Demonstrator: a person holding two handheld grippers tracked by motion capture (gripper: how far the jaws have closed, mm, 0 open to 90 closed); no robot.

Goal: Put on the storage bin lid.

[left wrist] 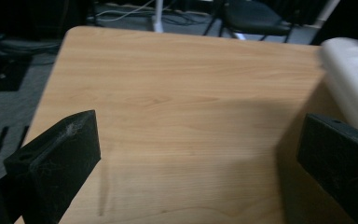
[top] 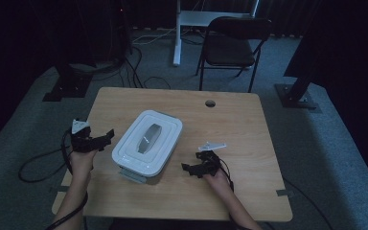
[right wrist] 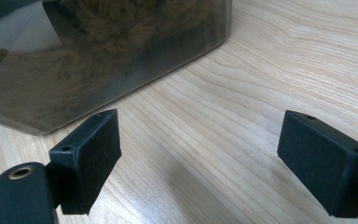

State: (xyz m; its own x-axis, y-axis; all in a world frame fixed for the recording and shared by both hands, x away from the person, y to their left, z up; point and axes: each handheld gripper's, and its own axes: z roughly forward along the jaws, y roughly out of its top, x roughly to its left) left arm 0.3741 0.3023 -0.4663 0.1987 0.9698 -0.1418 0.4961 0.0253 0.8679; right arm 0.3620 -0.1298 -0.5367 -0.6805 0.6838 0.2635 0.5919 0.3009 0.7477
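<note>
I judge the work barely begun: the lidded box sits shut mid-surface, my left tool and right tool both spread empty either side of it.

White box lid with grey handle, smoky translucent box wall with brown fluffy content behind it, light wood-grain table under the box, black grippers beside the box, left, right, grey carpet around the table
</note>
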